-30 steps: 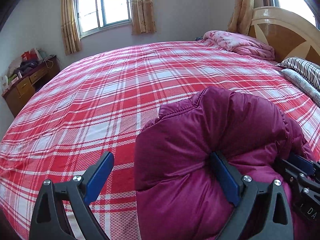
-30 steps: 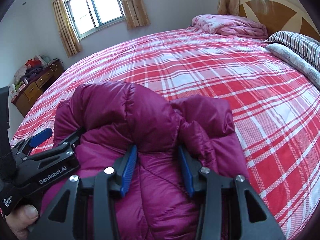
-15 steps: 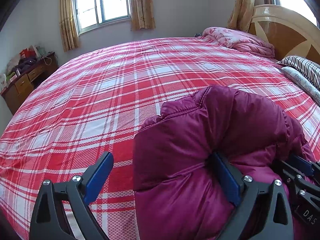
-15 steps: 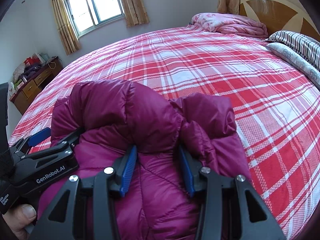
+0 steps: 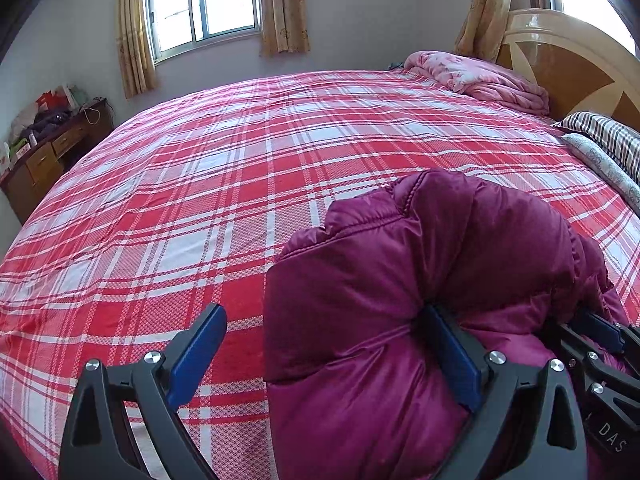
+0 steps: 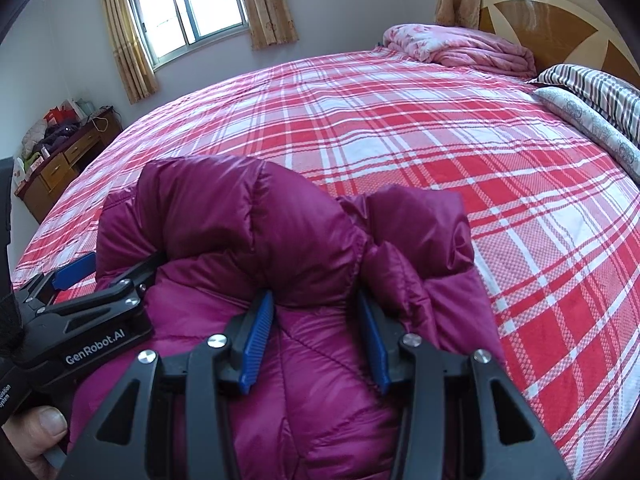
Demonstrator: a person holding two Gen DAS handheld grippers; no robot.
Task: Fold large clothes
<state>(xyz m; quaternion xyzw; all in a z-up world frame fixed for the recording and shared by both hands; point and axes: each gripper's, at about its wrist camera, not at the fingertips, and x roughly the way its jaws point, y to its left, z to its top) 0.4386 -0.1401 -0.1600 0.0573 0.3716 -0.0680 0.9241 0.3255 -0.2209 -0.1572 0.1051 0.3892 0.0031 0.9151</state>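
Near edge of a bed under a red-and-white plaid sheet, with a puffy magenta down jacket bunched up at the near right of the left wrist view and the near centre of the right wrist view.

Left gripper: blue-padded fingers spread wide. Left finger bare over the plaid sheet, clear of the fabric; right finger tucked into a fold of the jacket, padding bulging over and around it. Jacket's left edge between the two fingers but touching only the right one. No clamp on anything.

Right gripper: fingers partly closed, a thick roll of the quilted jacket squeezed between both pads, fabric swelling above and beyond the tips. Firm pinch on the jacket.

Far right on the bed: folded pink quilt against a wooden headboard, striped pillow just nearer. Far left: wooden dresser beneath a curtained window. Thumb at the near left corner of the right wrist view.
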